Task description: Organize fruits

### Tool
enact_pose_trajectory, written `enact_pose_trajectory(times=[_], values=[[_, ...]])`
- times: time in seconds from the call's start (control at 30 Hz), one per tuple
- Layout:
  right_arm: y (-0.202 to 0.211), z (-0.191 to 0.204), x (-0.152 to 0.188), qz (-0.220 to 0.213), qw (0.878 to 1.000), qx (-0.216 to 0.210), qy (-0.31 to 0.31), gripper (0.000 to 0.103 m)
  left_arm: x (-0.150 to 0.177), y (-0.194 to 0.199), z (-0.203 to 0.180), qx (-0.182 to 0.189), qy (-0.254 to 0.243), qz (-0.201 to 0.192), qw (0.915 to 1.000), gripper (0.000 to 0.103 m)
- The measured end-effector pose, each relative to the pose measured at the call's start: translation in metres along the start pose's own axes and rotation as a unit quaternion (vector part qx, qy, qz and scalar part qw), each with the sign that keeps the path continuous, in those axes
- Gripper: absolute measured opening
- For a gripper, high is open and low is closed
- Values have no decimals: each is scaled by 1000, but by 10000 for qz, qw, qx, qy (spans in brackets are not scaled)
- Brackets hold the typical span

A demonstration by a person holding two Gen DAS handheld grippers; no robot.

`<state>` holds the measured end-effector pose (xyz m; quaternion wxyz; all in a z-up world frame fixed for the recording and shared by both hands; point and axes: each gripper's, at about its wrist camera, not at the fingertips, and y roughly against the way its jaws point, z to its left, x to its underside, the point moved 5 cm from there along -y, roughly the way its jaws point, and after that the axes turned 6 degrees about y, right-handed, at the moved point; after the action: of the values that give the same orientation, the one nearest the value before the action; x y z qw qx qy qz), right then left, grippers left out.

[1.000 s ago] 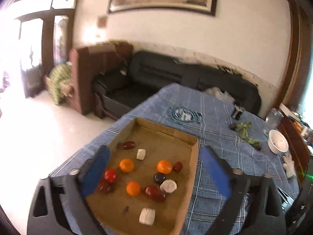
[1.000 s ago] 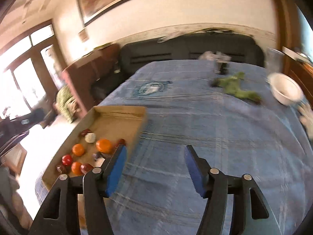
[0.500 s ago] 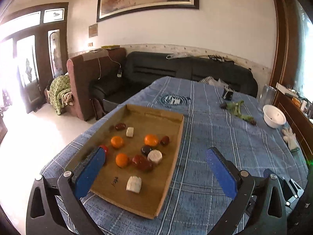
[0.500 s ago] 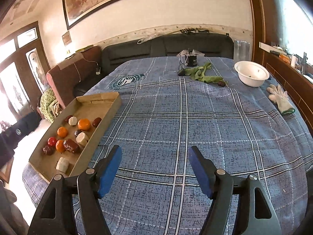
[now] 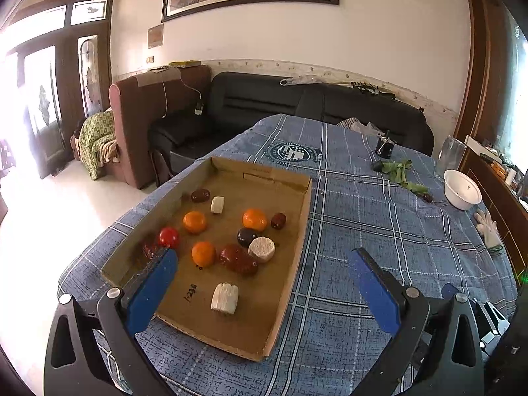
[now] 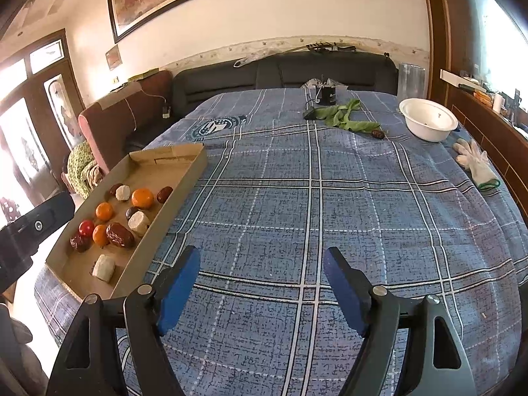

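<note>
While fruit: lies loose in the cardboard tray (image 5: 298, 231), which sits at the table's left side, at about ten o'clock from the right gripper (image 6: 262, 283) and straight ahead of the left gripper (image 5: 264, 270).
Tray contents: three oranges, the largest (image 5: 254, 219) toward the far right wall; a red tomato (image 5: 168, 237) near the left wall; a big dark date (image 5: 238, 258) touching a round pale piece (image 5: 261, 249); a pale block (image 5: 224, 298) alone toward the near edge.
Left gripper: jaws wide apart and empty, the left pad over the tray's near left corner, the right pad over bare cloth past the tray's right wall.
Right gripper: jaws have just been opening, now wide with nothing between them, above the blue plaid tablecloth (image 6: 330, 198).
Left wrist view only: writing on the tray floor near the pale block, and a dark red fruit half hidden behind the left pad.
Right wrist view only: the left gripper's black body at nine o'clock beside the tray, and the whole spread of cloth to the right.
Edges: the tray's near left corner stands close to the table's left edge; its right wall runs toward twelve o'clock.
Open room: the cloth's middle is bare from the tray's right wall across to two o'clock.
Far end: a white bowl (image 6: 428, 119), green leaves (image 6: 343, 115) and a white glove (image 6: 475, 161) lie well apart from the tray.
</note>
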<state>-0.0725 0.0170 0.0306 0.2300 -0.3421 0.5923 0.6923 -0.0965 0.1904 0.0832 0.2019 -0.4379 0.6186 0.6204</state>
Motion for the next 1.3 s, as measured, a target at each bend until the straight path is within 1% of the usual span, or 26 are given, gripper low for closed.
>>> enact_pose_trajectory(times=[0.53, 0.8, 1.3], values=[[-16, 9, 5, 231, 9997, 22, 113, 85, 7, -23, 6, 24, 90, 327, 9994, 103], [-23, 11, 8, 346, 9993, 53, 132, 86, 14, -35, 10, 102, 137, 574, 9982, 103], [-32, 24, 10, 503, 9982, 120, 308, 87, 17, -41, 29, 139, 340, 669, 9971, 103]])
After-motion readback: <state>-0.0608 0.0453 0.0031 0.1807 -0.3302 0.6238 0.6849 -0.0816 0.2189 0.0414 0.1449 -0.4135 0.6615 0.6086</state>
